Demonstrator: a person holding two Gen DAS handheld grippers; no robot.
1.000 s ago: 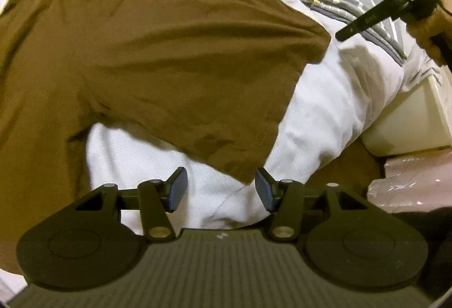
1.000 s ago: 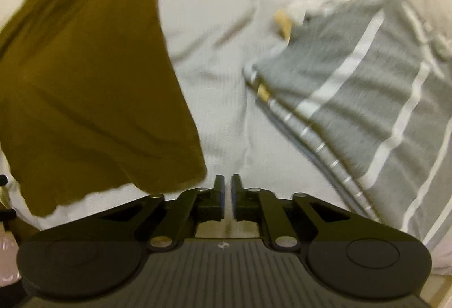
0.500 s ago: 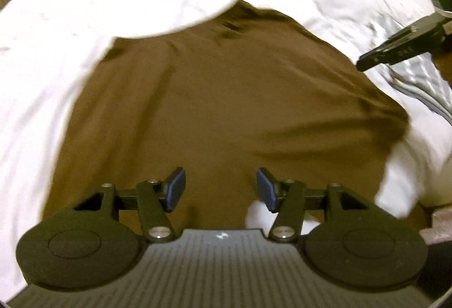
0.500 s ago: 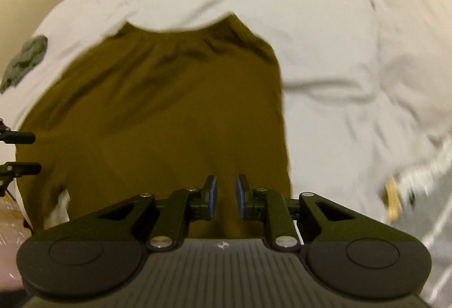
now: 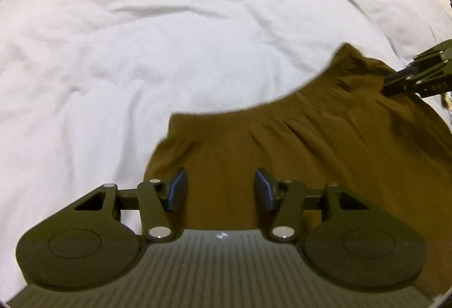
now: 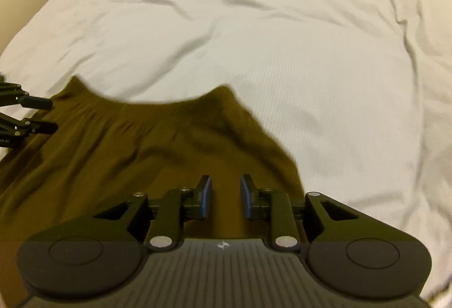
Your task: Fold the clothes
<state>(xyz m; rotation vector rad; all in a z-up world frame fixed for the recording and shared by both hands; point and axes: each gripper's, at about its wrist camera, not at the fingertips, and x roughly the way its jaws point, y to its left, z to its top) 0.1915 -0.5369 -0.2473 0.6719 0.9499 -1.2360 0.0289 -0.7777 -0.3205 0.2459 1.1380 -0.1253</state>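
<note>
- Left tongs (image 5: pixel 221 189): held low over the near part of the brown garment (image 5: pixel 296 155), pointing forward; blue-faced pads spread wide with nothing between them.
- Right tongs (image 6: pixel 225 196): likewise low over the garment's near edge, the pads a narrow gap apart and empty; whether they touch the cloth cannot be told.
- Brown garment: soft, matte woven cloth spread on the bed (image 5: pixel 169 39), with a gathered, puckered far edge that curves between two raised corners.
- Bed: white, finely ribbed cover with shallow creases, extending well beyond the garment on all far sides.
</note>
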